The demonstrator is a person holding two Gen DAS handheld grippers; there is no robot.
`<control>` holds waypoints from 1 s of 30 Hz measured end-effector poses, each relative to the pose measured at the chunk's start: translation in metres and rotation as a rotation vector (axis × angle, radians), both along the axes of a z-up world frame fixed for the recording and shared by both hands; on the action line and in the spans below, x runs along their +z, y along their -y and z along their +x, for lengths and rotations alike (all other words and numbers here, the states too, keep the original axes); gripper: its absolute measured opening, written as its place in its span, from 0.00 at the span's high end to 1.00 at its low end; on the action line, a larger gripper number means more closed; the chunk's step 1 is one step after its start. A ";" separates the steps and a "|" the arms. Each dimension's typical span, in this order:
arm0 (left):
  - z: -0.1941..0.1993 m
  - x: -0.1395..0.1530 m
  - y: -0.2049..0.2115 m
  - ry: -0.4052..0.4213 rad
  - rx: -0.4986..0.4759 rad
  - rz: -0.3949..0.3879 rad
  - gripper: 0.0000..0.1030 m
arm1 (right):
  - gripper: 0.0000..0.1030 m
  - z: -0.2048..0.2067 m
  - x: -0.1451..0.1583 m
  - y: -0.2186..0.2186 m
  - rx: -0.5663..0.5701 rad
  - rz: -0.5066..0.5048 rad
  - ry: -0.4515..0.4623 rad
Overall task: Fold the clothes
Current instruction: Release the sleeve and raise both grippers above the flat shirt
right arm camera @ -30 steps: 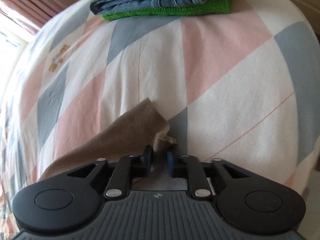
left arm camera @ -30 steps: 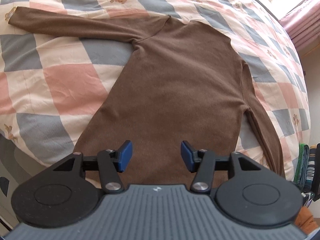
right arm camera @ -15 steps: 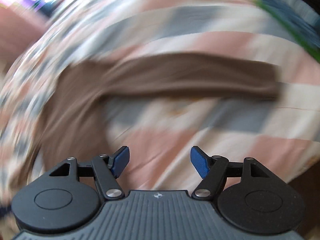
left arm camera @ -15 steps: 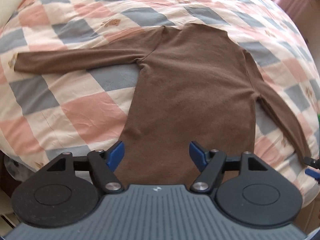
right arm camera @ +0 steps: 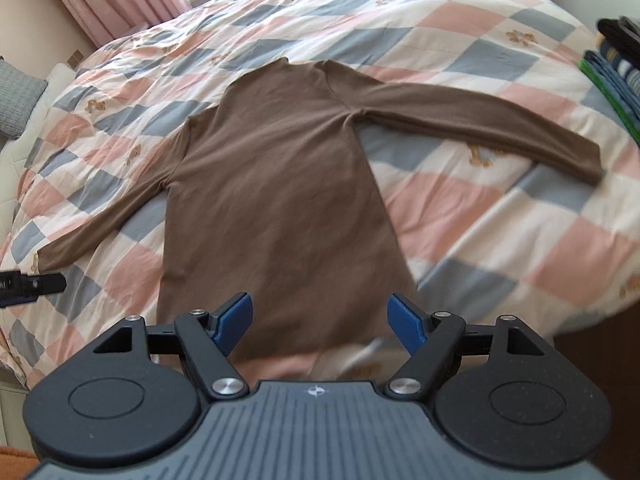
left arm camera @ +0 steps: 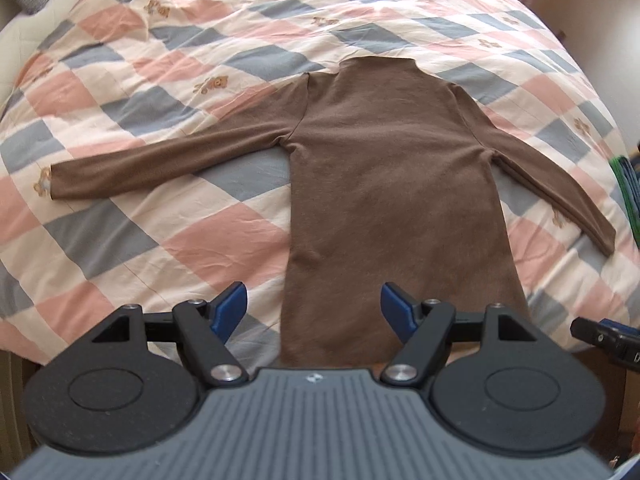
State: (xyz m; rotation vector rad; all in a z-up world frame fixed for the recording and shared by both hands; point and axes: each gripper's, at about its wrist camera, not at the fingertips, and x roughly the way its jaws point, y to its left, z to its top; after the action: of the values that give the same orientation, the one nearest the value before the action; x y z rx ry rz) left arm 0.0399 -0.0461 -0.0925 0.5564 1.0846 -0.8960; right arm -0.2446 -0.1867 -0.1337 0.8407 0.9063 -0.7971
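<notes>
My left tongs (left arm camera: 314, 312) stand wide open at the bottom of the frame with nothing between the blue pads, over the hem of the brown top (left arm camera: 392, 184). A second ago they were less far apart and closer in on the hem. My right tongs (right arm camera: 320, 322) gape just as wide and hold nothing; a second ago they were pinched on the end of a sleeve, which now lies loose at the right of the right wrist view.

The top lies flat on the checked quilt (left arm camera: 160, 80), filling the middle of both frames, collar toward the top, hem toward me, both long sleeves spread out and slanting downward. The cloth looks smooth, with few wrinkles. A stack of folded clothes (right arm camera: 612, 76) sits at the right edge, beyond the sleeve end.
</notes>
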 end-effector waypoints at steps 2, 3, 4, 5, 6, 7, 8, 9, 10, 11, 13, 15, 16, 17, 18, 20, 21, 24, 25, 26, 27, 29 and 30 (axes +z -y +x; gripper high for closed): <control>-0.002 0.004 -0.009 0.011 -0.029 -0.009 0.31 | 0.25 -0.003 0.004 -0.016 -0.019 -0.003 -0.007; -0.004 0.006 -0.014 0.014 -0.044 -0.015 0.30 | 0.25 -0.004 0.006 -0.023 -0.028 -0.005 -0.011; -0.006 0.009 -0.018 0.018 -0.058 -0.021 0.30 | 0.24 -0.006 0.008 -0.028 -0.036 -0.007 -0.011; -0.008 0.010 -0.021 0.019 -0.071 -0.027 0.29 | 0.23 -0.007 0.010 -0.033 -0.041 -0.010 -0.011; -0.011 0.012 -0.023 0.018 -0.082 -0.031 0.29 | 0.23 -0.008 0.012 -0.038 -0.046 -0.013 -0.011; -0.013 0.013 -0.026 0.018 -0.092 -0.035 0.29 | 0.22 -0.009 0.014 -0.041 -0.047 -0.013 -0.014; -0.015 0.014 -0.028 0.019 -0.100 -0.037 0.29 | 0.21 -0.010 0.015 -0.044 -0.048 -0.012 -0.017; -0.018 0.015 -0.030 0.019 -0.109 -0.039 0.29 | 0.21 -0.010 0.016 -0.047 -0.049 -0.012 -0.020; -0.020 0.016 -0.031 0.019 -0.114 -0.040 0.28 | 0.20 -0.011 0.017 -0.048 -0.047 -0.010 -0.025; -0.022 0.017 -0.032 0.019 -0.118 -0.043 0.28 | 0.20 -0.010 0.017 -0.049 -0.044 -0.010 -0.028; -0.025 0.019 -0.032 0.021 -0.120 -0.048 0.26 | 0.18 -0.008 0.017 -0.047 -0.033 -0.009 -0.027; -0.029 0.019 -0.031 0.028 -0.115 -0.045 0.26 | 0.18 -0.004 0.016 -0.043 -0.018 -0.006 -0.025; -0.030 0.019 -0.029 0.031 -0.109 -0.043 0.26 | 0.18 -0.002 0.015 -0.039 -0.008 -0.003 -0.023; -0.030 0.019 -0.028 0.033 -0.099 -0.042 0.26 | 0.18 0.001 0.013 -0.035 0.005 0.002 -0.021; -0.030 0.019 -0.025 0.036 -0.088 -0.041 0.26 | 0.18 0.004 0.011 -0.031 0.016 0.004 -0.018; -0.030 0.020 -0.018 0.038 -0.058 -0.043 0.26 | 0.18 0.010 0.008 -0.019 0.048 0.007 -0.011; -0.030 0.020 -0.014 0.039 -0.043 -0.045 0.26 | 0.18 0.013 0.008 -0.013 0.063 0.008 -0.009; -0.030 0.021 0.003 0.035 -0.004 -0.057 0.25 | 0.17 0.018 0.007 0.013 0.098 0.005 -0.001; -0.031 0.021 0.009 0.032 0.009 -0.063 0.25 | 0.17 0.018 0.008 0.024 0.106 0.003 0.001; -0.030 0.020 0.016 0.022 0.019 -0.075 0.24 | 0.17 0.019 0.008 0.036 0.113 0.002 0.003; -0.030 0.018 0.021 0.010 0.031 -0.089 0.24 | 0.17 0.020 0.009 0.048 0.123 -0.003 0.004; -0.028 0.013 0.032 -0.016 0.073 -0.123 0.24 | 0.17 0.022 0.010 0.072 0.143 -0.013 0.007; -0.025 0.009 0.036 -0.030 0.104 -0.142 0.24 | 0.17 0.024 0.010 0.085 0.157 -0.022 0.010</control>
State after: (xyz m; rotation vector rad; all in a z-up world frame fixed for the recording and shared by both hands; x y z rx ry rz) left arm 0.0147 -0.0817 -0.0833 0.3667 1.0582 -0.8851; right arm -0.2205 -0.2713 -0.1241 0.7438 0.9412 -0.6645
